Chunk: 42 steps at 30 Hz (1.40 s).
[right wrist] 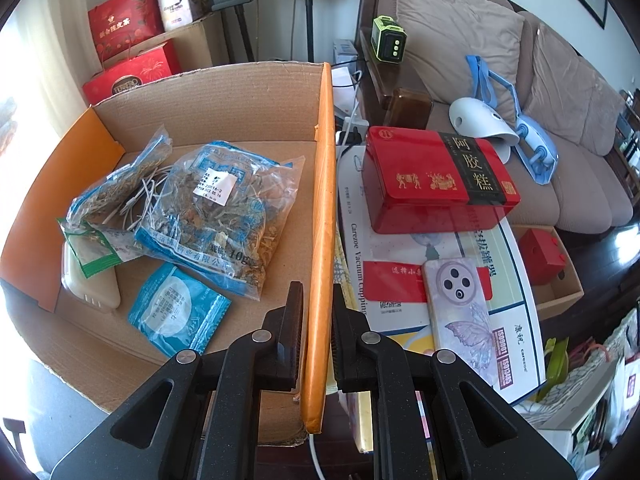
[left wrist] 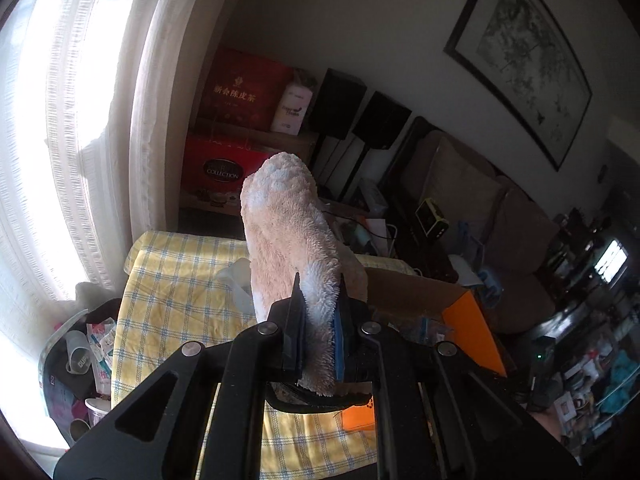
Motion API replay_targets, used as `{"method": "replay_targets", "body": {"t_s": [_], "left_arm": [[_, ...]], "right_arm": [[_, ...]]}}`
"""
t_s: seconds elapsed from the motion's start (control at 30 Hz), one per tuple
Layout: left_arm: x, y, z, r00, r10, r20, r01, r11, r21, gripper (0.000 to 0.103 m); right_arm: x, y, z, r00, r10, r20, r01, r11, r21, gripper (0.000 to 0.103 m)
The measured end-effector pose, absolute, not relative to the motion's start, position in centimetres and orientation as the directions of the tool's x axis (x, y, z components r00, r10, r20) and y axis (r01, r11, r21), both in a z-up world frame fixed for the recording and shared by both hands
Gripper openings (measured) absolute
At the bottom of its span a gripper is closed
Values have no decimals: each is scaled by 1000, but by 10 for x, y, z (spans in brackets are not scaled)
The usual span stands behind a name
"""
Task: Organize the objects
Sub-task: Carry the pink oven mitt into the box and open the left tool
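My left gripper (left wrist: pixel 319 286) is shut on a fluffy peach and white cloth (left wrist: pixel 286 232), which stands up between the pads, held high over a yellow checked cover (left wrist: pixel 168 304). Behind it shows the cardboard box (left wrist: pixel 416 292) with an orange flap. In the right wrist view my right gripper (right wrist: pixel 318 294) is shut on the box's orange side wall (right wrist: pixel 324 200), one finger inside and one outside. Inside the box lie clear bags of dried herbs (right wrist: pixel 224 200), a blue sachet (right wrist: pixel 176 312) and a cream plastic piece (right wrist: pixel 92 288).
To the right of the box sit a red tin (right wrist: pixel 436 180), a phone in a butterfly case (right wrist: pixel 460 312) and a white flat carton (right wrist: pixel 400 248). A sofa (right wrist: pixel 560 120) stands behind. Red gift boxes (left wrist: pixel 244 92) and black speakers (left wrist: pixel 360 116) stand by the curtain (left wrist: pixel 80 140).
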<state>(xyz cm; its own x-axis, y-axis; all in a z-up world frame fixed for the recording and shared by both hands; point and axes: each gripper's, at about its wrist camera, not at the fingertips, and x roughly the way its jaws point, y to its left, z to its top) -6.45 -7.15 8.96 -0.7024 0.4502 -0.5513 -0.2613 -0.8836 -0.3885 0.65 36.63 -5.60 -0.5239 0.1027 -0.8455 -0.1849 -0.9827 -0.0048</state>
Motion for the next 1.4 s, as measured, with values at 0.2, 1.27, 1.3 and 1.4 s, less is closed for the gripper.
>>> {"method": "replay_targets", "body": {"t_s": [0.2,1.27,1.3,1.4], "left_arm": [[-68,-23,100,-648,534,-543,-358,-843,-402,10],[-91,115,-13,-439,599,-669,-363,-800,-478,22],[-90,116,-13,-433,591,-680,-370,-805,-464,26],[-85,117,-11,-420,564,-711,-385,-820,-423,47]], "right_arm": [[6,366,-56,-525,101,-845,-188,-982,-1,11],[6,366,-56,-524,101,-846,-188,-982,0,11],[6,366,-56,-524,100,-846,-189,-982,0,11],[6,366,-56,-525,100,-845,-189,-982,1,11]]}}
